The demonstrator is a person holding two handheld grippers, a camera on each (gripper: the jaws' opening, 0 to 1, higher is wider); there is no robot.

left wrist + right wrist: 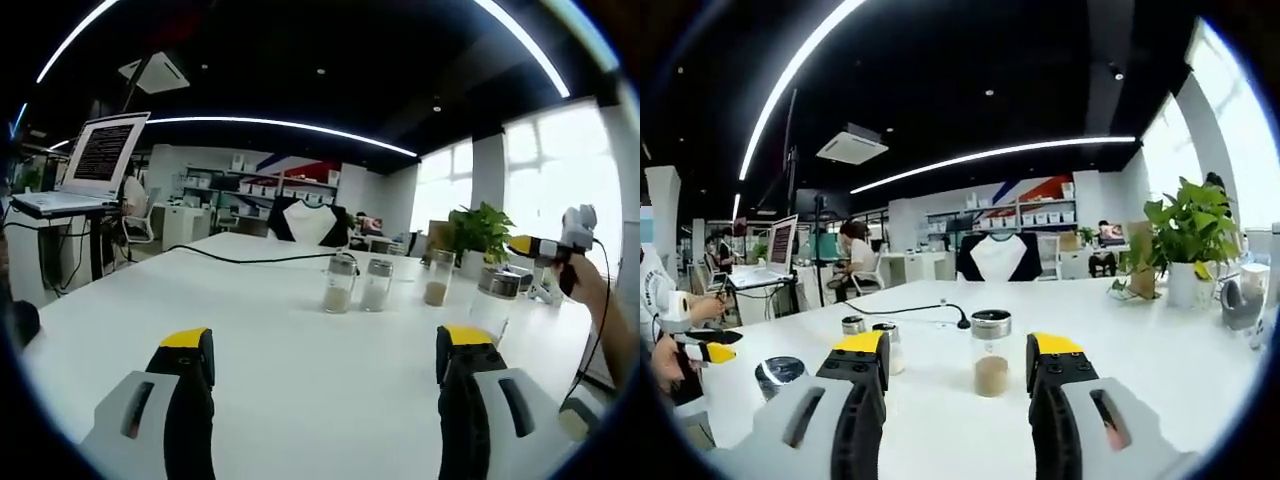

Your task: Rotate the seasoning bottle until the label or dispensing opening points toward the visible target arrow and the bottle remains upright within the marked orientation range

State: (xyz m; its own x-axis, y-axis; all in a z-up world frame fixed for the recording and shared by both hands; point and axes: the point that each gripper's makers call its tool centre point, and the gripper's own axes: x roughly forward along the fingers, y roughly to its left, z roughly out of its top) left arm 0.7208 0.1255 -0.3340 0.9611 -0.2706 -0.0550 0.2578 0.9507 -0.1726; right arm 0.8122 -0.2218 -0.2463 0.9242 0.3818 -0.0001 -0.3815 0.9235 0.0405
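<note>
- Seasoning bottle [991,353]: clear glass with a dark metal cap and a low layer of brown powder. In the right gripper view it stands upright on the white table [1180,370], just ahead of the right gripper [956,362] and between the lines of its two jaws, but beyond their tips. I judge this to be the task's bottle. In the left gripper view the same brown-filled bottle [437,279] stands well ahead and right of centre.
- No target arrow or orientation marking can be made out on the table in either view. No label or opening direction can be read on the bottle either.
- Progress, as judged: rotation not begun. Bottle ungripped and upright. Left to do: close in, clamp, turn, release with the bottle upright.
- Right gripper: jaws wide apart, holding nothing, touching nothing; yellow tips flank the bottle in the picture only.
- Left gripper [327,352]: jaws also wide apart, empty, hovering over bare table, well short of any bottle.
- Other bottles: two with pale contents [338,284] [376,285] stand side by side near table centre. A fourth, clear bottle [494,300] stands nearer the left gripper's right jaw.
- Surroundings: black cable [240,259] running across the table; potted plant [1188,232] at the far right edge; laptop [92,160] on a stand at left; open office behind.
</note>
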